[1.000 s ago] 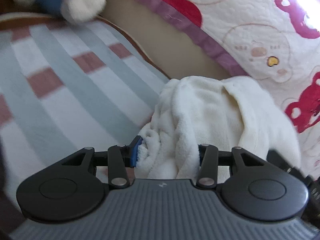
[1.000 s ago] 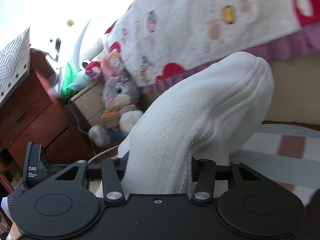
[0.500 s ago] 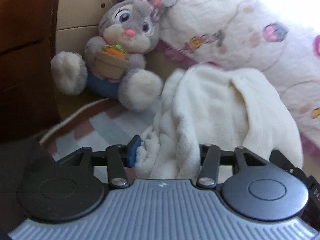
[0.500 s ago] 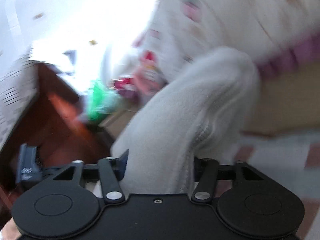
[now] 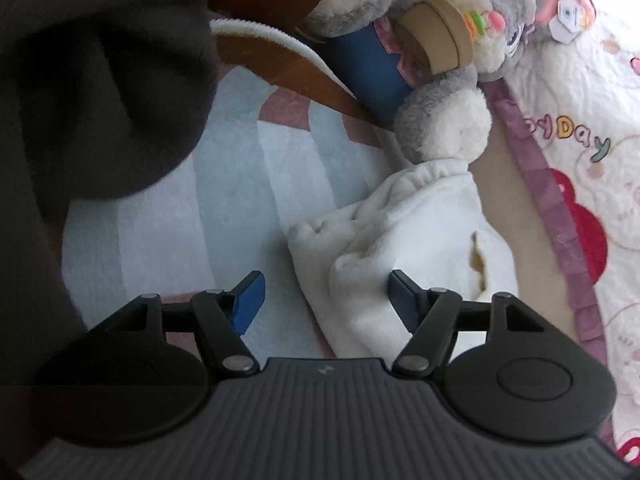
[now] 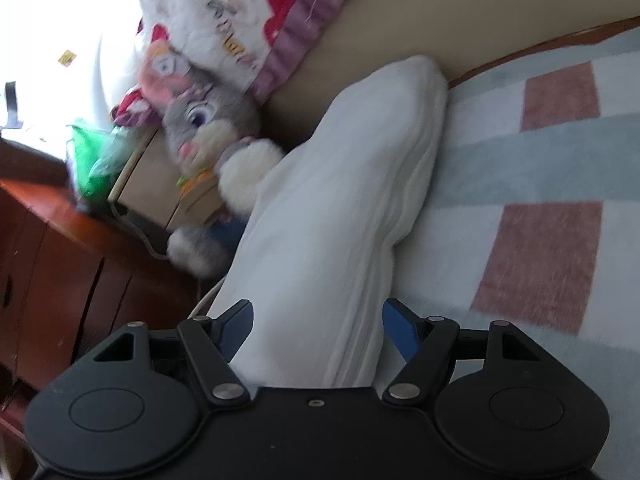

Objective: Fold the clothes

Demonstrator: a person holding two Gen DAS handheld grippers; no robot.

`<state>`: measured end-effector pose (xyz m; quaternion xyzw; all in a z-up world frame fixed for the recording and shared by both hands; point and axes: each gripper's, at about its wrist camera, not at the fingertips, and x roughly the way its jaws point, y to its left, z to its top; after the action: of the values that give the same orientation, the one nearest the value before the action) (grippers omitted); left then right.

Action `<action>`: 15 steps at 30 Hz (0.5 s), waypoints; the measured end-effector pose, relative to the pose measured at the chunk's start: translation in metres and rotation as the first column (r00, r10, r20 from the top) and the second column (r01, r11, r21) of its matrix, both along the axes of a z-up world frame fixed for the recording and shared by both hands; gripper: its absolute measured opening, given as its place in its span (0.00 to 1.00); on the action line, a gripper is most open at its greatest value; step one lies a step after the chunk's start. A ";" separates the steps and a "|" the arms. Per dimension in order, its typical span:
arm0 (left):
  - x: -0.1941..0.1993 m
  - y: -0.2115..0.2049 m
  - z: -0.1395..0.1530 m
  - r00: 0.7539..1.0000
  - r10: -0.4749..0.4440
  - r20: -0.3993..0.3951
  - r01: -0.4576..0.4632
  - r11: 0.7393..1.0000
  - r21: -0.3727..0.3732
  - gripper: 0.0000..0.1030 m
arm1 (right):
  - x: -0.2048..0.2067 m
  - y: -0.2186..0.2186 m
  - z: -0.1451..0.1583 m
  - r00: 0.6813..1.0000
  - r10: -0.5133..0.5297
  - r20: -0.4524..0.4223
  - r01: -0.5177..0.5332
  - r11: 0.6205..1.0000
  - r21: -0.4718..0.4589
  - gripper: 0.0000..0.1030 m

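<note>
Lying garment: white fleece garment (image 5: 404,236) bunched on the striped bed cover (image 5: 168,224), near the bed's edge where the tan mattress side (image 6: 420,20) rises
Left gripper (image 5: 322,296): its fingers have just been opening and now stand apart; the right blue pad (image 5: 402,300) is against the fleece, the left one over bare cover, no squeeze
Right gripper (image 6: 318,322): its fingers have just been opening; a fold of the garment (image 6: 336,216) runs between them, pads not pressing
Beside the garment: grey plush rabbit (image 5: 448,52), one paw touching the fleece
Beyond: quilt with red print (image 5: 580,152); brown wooden drawers (image 6: 52,256)
</note>
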<state>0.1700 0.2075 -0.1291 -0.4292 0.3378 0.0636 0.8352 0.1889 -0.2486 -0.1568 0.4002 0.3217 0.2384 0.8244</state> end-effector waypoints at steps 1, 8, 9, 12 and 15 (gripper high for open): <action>0.000 -0.001 -0.002 1.000 0.000 0.006 0.000 1.000 -0.018 0.66 | -0.001 0.002 0.000 1.000 0.007 -0.003 -0.007 1.000 -0.002 0.75; 0.018 -0.029 -0.011 0.996 -0.057 -0.062 0.057 0.998 0.001 0.73 | 0.018 0.044 -0.016 0.998 -0.021 -0.067 0.020 1.000 -0.017 0.90; 0.024 -0.033 -0.009 0.995 -0.064 -0.079 0.068 0.997 0.047 0.71 | 0.017 0.052 -0.011 0.994 -0.048 -0.098 0.047 0.999 -0.011 0.86; 0.037 -0.043 0.012 0.992 -0.122 -0.042 0.127 0.979 0.160 0.31 | 0.010 0.061 0.009 0.980 -0.101 -0.174 0.107 0.994 0.027 0.60; 0.046 -0.061 0.040 0.982 -0.176 -0.068 0.188 0.905 0.381 0.29 | 0.005 0.072 0.026 0.973 -0.067 -0.222 0.073 0.997 0.016 0.57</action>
<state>0.2161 0.1469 -0.0893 -0.2219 0.3706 0.0576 0.9001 0.1940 -0.1771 -0.1311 0.4451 0.3941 0.1670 0.7866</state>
